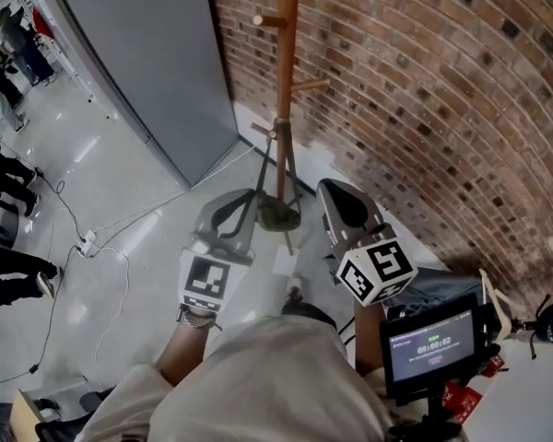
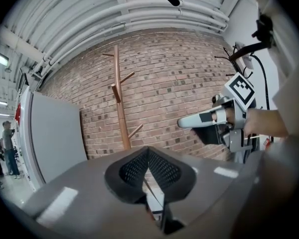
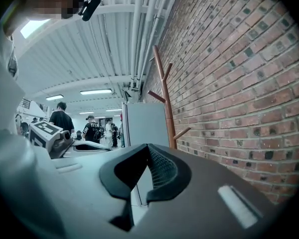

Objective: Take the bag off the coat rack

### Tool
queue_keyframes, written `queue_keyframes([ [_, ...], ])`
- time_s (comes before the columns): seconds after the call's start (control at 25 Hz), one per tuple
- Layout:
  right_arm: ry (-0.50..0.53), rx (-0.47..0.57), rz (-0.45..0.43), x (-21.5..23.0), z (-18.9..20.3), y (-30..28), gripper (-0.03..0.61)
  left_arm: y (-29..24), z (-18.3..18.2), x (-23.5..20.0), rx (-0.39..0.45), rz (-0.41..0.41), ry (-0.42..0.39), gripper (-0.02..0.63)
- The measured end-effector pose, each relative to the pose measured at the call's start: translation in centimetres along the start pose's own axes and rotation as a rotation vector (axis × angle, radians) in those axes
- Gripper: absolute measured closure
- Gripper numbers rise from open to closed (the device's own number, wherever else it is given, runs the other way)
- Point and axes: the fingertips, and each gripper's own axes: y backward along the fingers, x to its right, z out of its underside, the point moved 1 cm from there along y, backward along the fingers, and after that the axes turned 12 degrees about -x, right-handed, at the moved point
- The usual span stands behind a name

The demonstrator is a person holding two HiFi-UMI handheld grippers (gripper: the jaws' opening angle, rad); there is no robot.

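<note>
A wooden coat rack [image 1: 286, 72] stands against the brick wall. A dark olive bag [image 1: 278, 214] hangs low on it, its straps running up to a low peg [image 1: 275, 129]. My left gripper [image 1: 242, 199] is shut and empty, just left of the bag. My right gripper [image 1: 339, 199] is shut and empty too, just right of it. In the left gripper view the rack [image 2: 120, 103] rises past the shut left gripper [image 2: 148, 156], which hides the bag; the right gripper [image 2: 209, 119] shows at the right. In the right gripper view the rack [image 3: 167, 108] stands beyond the shut right gripper [image 3: 147, 156].
A brick wall [image 1: 424, 109] runs behind the rack, with a grey panel [image 1: 147, 63] to its left. Cables and a power strip [image 1: 88, 243] lie on the floor. People [image 1: 9, 44] stand far left. A small screen [image 1: 431, 346] on a stand is at lower right.
</note>
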Motion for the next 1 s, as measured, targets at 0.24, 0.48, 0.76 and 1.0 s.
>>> queue_keyframes([
  [0.24,0.012,-0.003,-0.022,3.8,-0.8,-1.6,0.577,-3.5,-1.0,-0.8,-0.012,-0.050,0.008,0.614],
  [0.48,0.010,-0.015,-0.075,6.2,-1.2,-3.4,0.575,-6.0,-1.5,-1.4,-0.034,-0.089,0.011,0.614],
  [0.76,-0.012,-0.021,-0.122,7.8,-1.0,-4.9,0.574,-7.5,-1.1,-2.7,-0.075,-0.138,0.023,0.614],
  [1.0,-0.027,-0.034,-0.132,8.6,-0.8,-6.3,0.568,-8.7,-0.4,-3.5,-0.100,-0.145,0.034,0.614],
])
